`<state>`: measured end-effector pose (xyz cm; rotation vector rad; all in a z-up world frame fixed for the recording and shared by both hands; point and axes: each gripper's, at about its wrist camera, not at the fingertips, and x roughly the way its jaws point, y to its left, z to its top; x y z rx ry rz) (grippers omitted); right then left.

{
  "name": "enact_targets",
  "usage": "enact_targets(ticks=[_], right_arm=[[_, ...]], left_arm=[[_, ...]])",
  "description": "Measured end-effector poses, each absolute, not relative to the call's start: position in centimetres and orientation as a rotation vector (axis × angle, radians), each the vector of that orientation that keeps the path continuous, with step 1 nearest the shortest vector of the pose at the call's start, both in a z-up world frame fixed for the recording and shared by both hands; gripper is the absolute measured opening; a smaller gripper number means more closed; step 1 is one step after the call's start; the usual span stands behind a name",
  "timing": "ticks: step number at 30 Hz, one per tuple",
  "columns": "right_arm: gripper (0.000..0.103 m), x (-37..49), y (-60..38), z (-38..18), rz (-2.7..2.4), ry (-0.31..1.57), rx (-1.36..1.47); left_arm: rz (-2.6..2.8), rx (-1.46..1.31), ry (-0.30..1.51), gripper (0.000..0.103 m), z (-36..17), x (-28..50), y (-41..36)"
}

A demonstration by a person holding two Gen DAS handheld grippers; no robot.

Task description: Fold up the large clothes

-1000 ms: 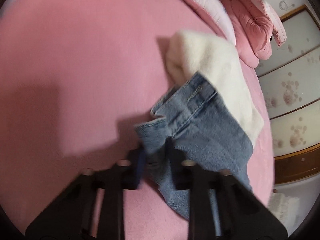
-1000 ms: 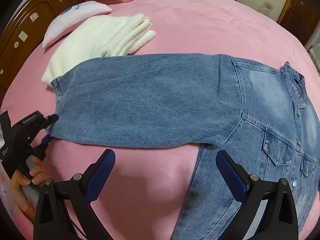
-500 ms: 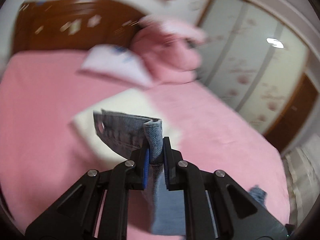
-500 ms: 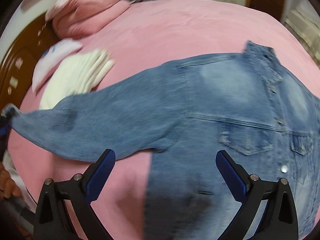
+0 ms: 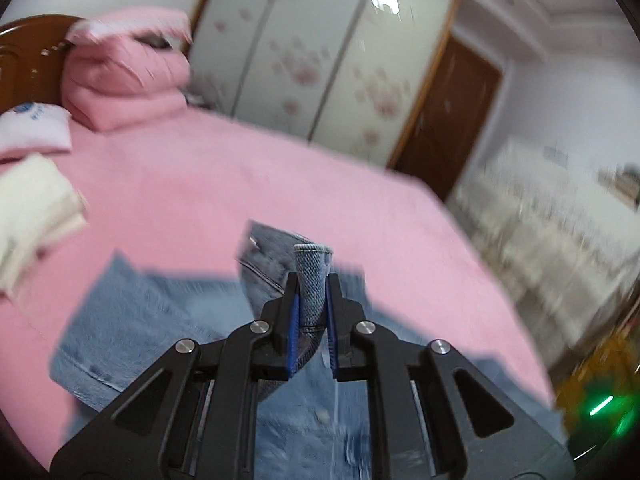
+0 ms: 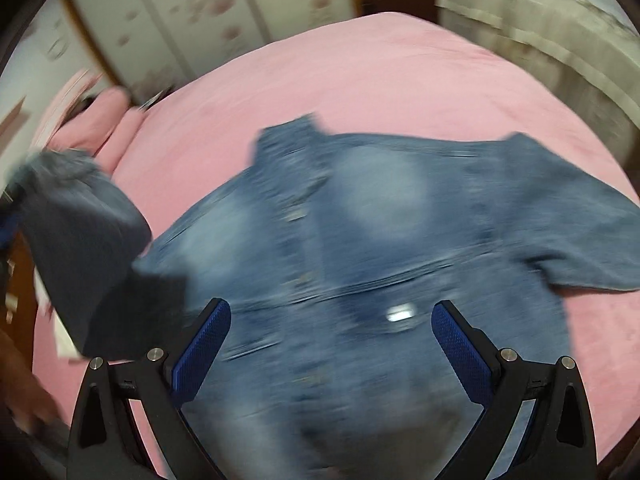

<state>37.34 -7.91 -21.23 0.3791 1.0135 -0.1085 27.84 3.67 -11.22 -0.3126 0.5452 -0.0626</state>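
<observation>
A denim jacket (image 6: 360, 248) lies spread front-up across the pink bed (image 6: 380, 80), its collar pointing toward the far side where the flowered wardrobe doors (image 5: 320, 60) stand. The left gripper (image 5: 311, 304) has its jaws pressed together on the cuff end of one sleeve (image 5: 312, 276), a fold of denim standing up between the blue pads (image 5: 294, 320), and the sleeve hangs from there down to the rest of the jacket below. From the right wrist camera that same sleeve (image 6: 80, 248) shows lifted off the bed at the left edge of the view, dark and blurred, arching up from the shoulder. The other sleeve (image 6: 580, 216) lies flat on the bed, stretched out to the right. The right gripper (image 6: 330, 344) hangs over the lower front of the jacket with its jaws spread wide and nothing between them; whether it touches the cloth I cannot tell through the blur. Toward the head of the bed sits a stack of folded pink bedding (image 5: 124, 80) against the wooden headboard (image 5: 24, 64), with a pale pillow (image 5: 32, 128) beside it and a folded cream garment (image 5: 32, 216) lying nearer, apart from the jacket.
</observation>
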Motion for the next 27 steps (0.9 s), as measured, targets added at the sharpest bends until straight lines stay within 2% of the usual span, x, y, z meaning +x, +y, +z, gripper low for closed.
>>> enact_targets(ticks=[4,6,7,8,9,10,16,18,20,24,27], right_arm=[[0.102,36.4,-15.8,-23.7,-0.190,1.036,0.412],[0.102,35.8,-19.2,-25.0,-0.227,1.055,0.424],[0.102,35.4,-19.8,-25.5,-0.236,1.066,0.430],[0.102,35.0,-20.5,-26.5,-0.244,1.076,0.436],[0.102,34.8,-21.7,-27.1,-0.247,1.087,0.449],[0.102,34.6,-22.7,-27.6,-0.244,1.099,0.465],[0.100,34.5,-23.6,-30.0,-0.090,1.141,0.637],[0.089,35.0,-23.5,-31.0,0.024,1.164,0.743],[0.073,35.5,-22.8,-32.2,0.114,1.211,0.817],[0.058,36.6,-20.0,-34.4,0.208,1.315,0.795],[0.054,36.7,-17.8,-35.9,0.224,1.364,0.757]], left_arm=[[-0.086,-0.191,0.753,0.009,-19.2,29.6,-3.7],[-0.118,-0.179,0.863,0.016,-22.2,29.5,-6.0],[-0.168,-0.193,0.939,0.032,-23.5,29.8,-7.0],[-0.217,-0.214,1.016,0.058,-25.0,29.7,-7.8],[-0.242,-0.226,1.066,0.066,-26.3,28.2,-7.4],[-0.254,-0.236,1.106,0.068,-27.1,28.2,-7.8],[-0.238,-0.230,1.196,0.069,-27.0,27.0,-6.8],[-0.214,-0.268,1.208,0.069,-25.5,25.9,-4.3],[-0.166,-0.295,1.210,0.069,-24.8,24.8,-1.5],[0.007,-0.258,1.228,0.069,-24.1,22.6,5.3],[0.131,-0.162,1.287,0.069,-25.6,21.8,9.9]])
